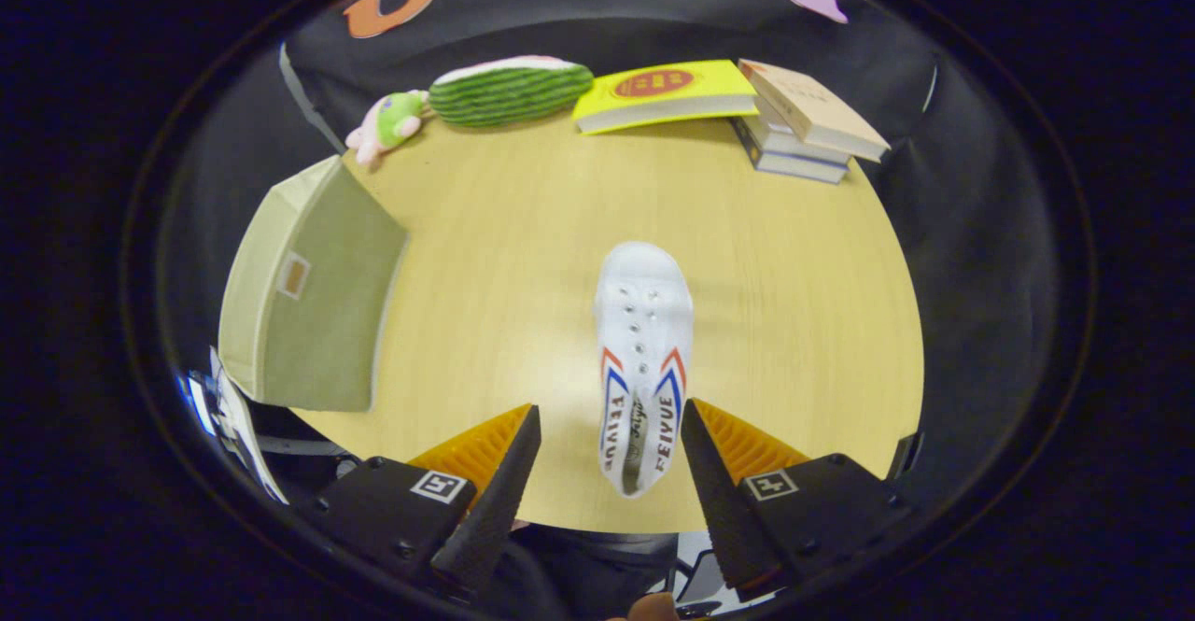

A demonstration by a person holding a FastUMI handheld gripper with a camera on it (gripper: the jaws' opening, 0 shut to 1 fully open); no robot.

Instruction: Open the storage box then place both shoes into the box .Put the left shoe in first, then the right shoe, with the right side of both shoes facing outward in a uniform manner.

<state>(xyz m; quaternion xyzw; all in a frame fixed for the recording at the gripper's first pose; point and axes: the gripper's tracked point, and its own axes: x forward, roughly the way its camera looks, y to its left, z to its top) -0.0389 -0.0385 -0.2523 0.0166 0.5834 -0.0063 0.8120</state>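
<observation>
A white canvas shoe (644,341) with red and blue chevron stripes lies on the round wooden table (523,257), toe pointing away from me. Its heel end sits between my two fingers, closer to the right one. My gripper (611,430) is open, hovering above the shoe's heel, and neither finger touches it. An olive-green fabric storage box (313,289) stands to the left of the fingers at the table's left edge, a small label patch on its facing side. I cannot tell whether its lid is open.
Along the table's far edge lie a small pink and green plush toy (387,121), a watermelon-slice cushion (509,89), a yellow book (667,93) and a stack of books (808,121). Papers (229,416) lie below the table's left edge.
</observation>
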